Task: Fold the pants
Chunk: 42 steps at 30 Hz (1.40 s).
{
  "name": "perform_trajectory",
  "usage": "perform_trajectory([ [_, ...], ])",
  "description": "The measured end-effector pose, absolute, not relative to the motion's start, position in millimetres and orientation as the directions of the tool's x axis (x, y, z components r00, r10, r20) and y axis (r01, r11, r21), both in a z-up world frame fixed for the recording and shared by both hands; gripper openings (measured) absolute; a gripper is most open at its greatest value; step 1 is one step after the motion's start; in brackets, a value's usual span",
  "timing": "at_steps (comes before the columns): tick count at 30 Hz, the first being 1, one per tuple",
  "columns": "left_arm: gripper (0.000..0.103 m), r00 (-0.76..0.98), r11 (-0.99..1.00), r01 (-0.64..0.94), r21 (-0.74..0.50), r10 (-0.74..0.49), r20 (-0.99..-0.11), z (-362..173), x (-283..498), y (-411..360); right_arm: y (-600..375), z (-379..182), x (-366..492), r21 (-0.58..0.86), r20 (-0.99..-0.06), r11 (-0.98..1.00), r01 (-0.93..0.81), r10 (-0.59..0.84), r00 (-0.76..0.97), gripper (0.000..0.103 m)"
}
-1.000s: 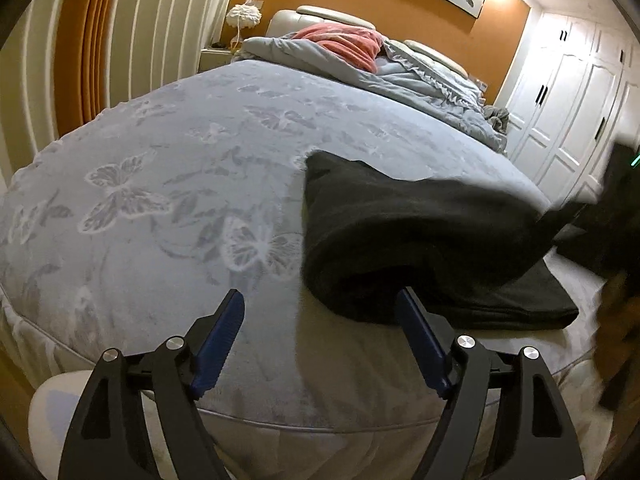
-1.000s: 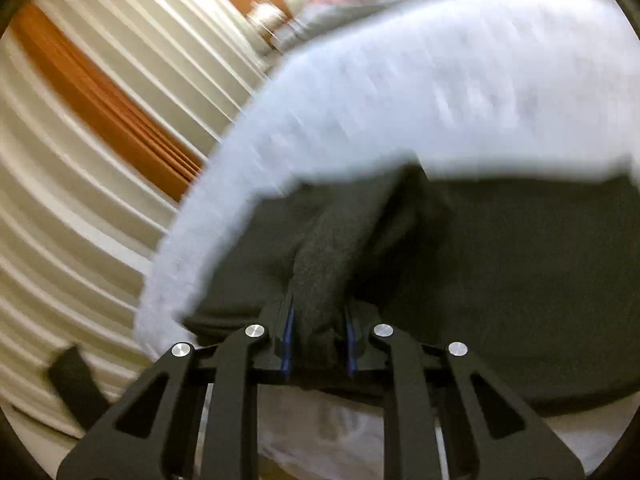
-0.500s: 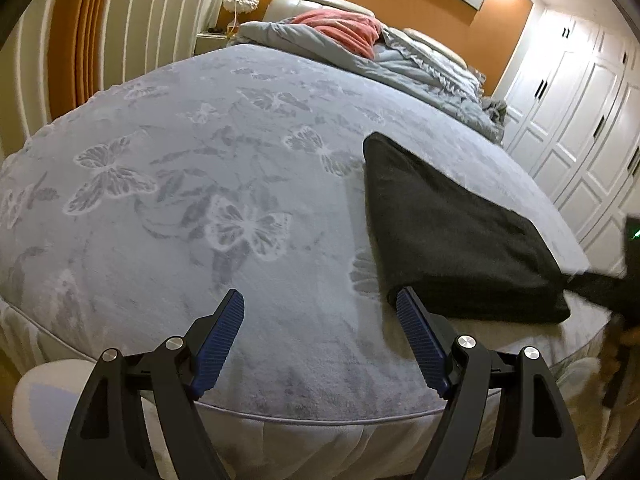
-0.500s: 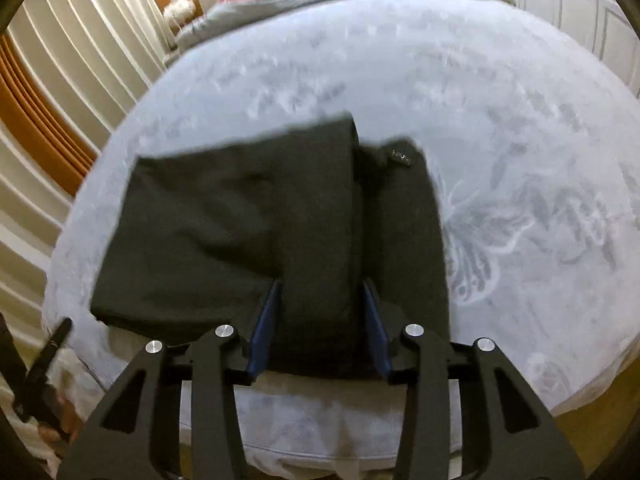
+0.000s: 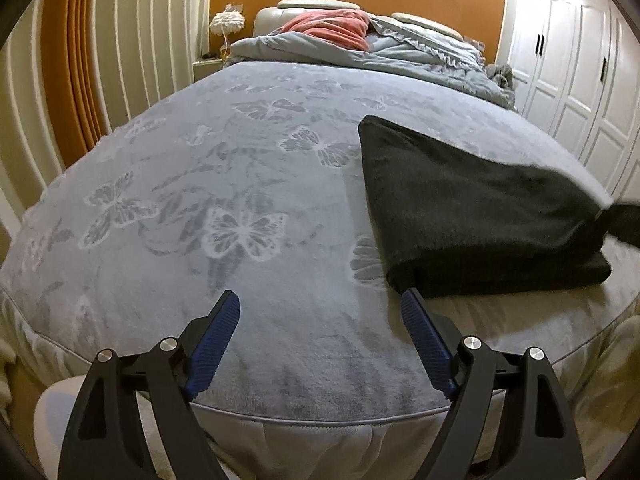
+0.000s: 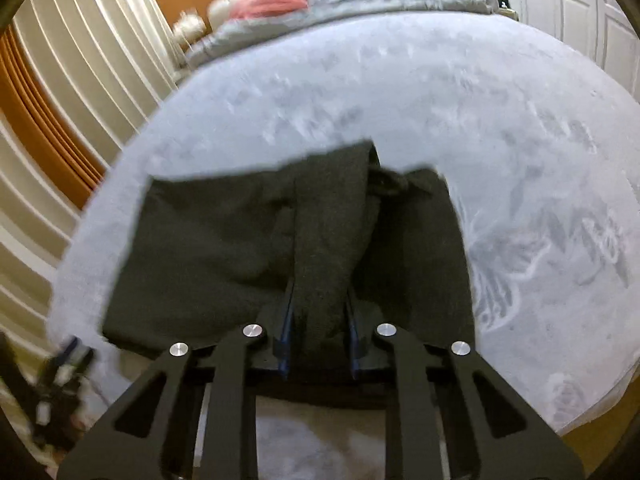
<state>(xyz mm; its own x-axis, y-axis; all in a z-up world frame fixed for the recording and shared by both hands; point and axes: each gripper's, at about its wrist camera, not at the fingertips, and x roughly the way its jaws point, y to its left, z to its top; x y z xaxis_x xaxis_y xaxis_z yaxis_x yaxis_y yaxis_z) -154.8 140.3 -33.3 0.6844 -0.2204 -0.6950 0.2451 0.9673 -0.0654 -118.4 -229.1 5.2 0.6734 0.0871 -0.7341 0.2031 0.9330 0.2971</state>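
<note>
Dark grey pants (image 6: 248, 248), no readable label, bunched in closing right tool (image 6: 318, 320).

We see a bed (image 5: 248, 184) covered by a pale grey bedspread (image 5: 192, 240) patterned with butterflies. On it, near the foot edge and towards the right-hand corner, lie the folded dark pants (image 5: 472, 208), one fold of them raised off the surface. At the head end we find a rumpled grey duvet (image 5: 420, 56) heaped across the bed's width, with a pink blanket (image 5: 332, 28) lying on top of it.
</note>
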Motion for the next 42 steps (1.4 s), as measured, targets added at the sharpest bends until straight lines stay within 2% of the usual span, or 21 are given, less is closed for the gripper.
perform_trajectory([
  [2,0.081,0.683,0.966,0.251,-0.057,-0.218,-0.697,-34.6,-154.2,138.7,-231.9,12.1,-123.6,0.301,-0.724,0.932,0.202,0.085,0.685,0.019],
  [6,0.081,0.676,0.966,0.254,-0.057,-0.219,-0.704,-36.9,-151.1,136.8,-235.0,-14.3,-117.1,0.263,-0.786,0.938,0.224,0.073,0.614,0.020],
  [11,0.081,0.676,0.966,0.256,-0.037,-0.206,-0.707,-38.2,-151.5,134.2,-246.1,-26.5,-123.0,0.336,-0.775,0.908,0.250,0.117,0.621,0.028],
  [13,0.081,0.678,0.964,0.262,-0.037,-0.211,-0.704,-37.0,-153.4,132.3,-251.7,-29.5,-121.7,0.377,-0.773,0.890,0.255,0.151,0.617,0.042],
  [14,0.085,0.681,0.964,0.264,-0.037,-0.213,-0.701,-36.5,-154.3,131.4,-254.0,-32.5,-120.1,0.408,-0.768,0.877,0.253,0.180,0.615,0.045],
  [17,0.086,0.685,0.963,0.266,-0.035,-0.214,-0.697,-36.5,-155.5,128.4,-256.1,-40.4,-119.1,0.434,-0.762,0.863,0.260,0.198,0.617,0.046],
  [18,0.086,0.683,0.963,0.268,-0.036,-0.216,-0.697,-36.7,-155.9,127.1,-255.4,-41.5,-118.3,0.438,-0.758,0.862,0.256,0.200,0.620,0.045],
  [19,0.086,0.682,0.962,0.271,-0.034,-0.217,-0.698,-36.7,-155.7,126.1,-252.8,-41.5,-116.1,0.432,-0.759,0.867,0.247,0.201,0.619,0.030],
  [20,0.086,0.680,0.960,0.279,-0.035,-0.223,-0.699,-35.3,-155.4,124.6,-250.6,-38.1,-114.7,0.412,-0.764,0.878,0.243,0.187,0.618,0.022],
  [21,0.086,0.678,0.958,0.284,-0.038,-0.229,-0.699,-32.8,-155.7,123.6,-245.9,-24.6,-114.7,0.387,-0.755,0.897,0.213,0.175,0.632,0.018],
  [24,0.086,0.685,0.950,0.301,-0.084,-0.277,-0.674,-13.2,-159.8,124.1,-240.7,26.3,-128.3,0.386,-0.665,0.914,0.127,0.180,0.725,0.017],
  [26,0.086,0.698,0.946,0.304,-0.109,-0.299,-0.650,0.4,-159.9,125.4,-238.4,41.9,-133.4,0.311,-0.664,0.943,0.123,0.123,0.737,0.018],
  [28,0.086,0.692,0.943,0.303,-0.139,-0.318,-0.648,5.5,-155.9,125.1,-242.8,17.5,-122.9,0.232,-0.758,0.958,0.166,0.070,0.649,0.032],
  [29,0.086,0.678,0.939,0.302,-0.165,-0.333,-0.655,5.8,-152.0,124.0,-248.0,-10.9,-114.4,0.165,-0.839,0.961,0.220,0.019,0.544,0.036],
  [30,0.086,0.652,0.933,0.298,-0.201,-0.353,-0.671,4.6,-144.3,122.3,-251.8,-24.9,-114.8,0.132,-0.867,0.957,0.257,-0.014,0.498,0.038],
  [32,0.086,0.617,0.926,0.289,-0.243,-0.374,-0.692,2.0,-133.0,119.3,-260.8,-17.4,-130.9,0.227,-0.821,0.936,0.269,0.035,0.570,0.044],
  [34,0.086,0.553,0.908,0.277,-0.313,-0.418,-0.721,-4.3,-117.5,116.5,-271.7,-1.1,-140.2,0.281,-0.772,0.908,0.310,0.022,0.636,0.075],
  [35,0.086,0.512,0.891,0.272,-0.363,-0.453,-0.729,-8.5,-109.2,115.0,-273.9,2.3,-138.2,0.285,-0.763,0.907,0.309,0.020,0.646,0.080],
  [37,0.086,0.439,0.850,0.245,-0.466,-0.526,-0.729,-20.7,-91.1,112.2,-284.3,-2.8,-125.8,0.289,-0.779,0.909,0.302,0.040,0.626,0.086],
  [40,0.086,0.333,0.806,0.145,-0.573,-0.585,-0.739,-50.5,-63.9,105.2,-296.2,-36.1,-105.4,0.373,-0.824,0.864,0.337,0.141,0.548,0.088],
  [42,0.086,0.382,0.773,0.110,-0.625,-0.613,-0.691,-55.8,-57.9,108.3,-301.1,-48.1,-98.6,0.431,-0.822,0.820,0.377,0.185,0.539,0.087],
])
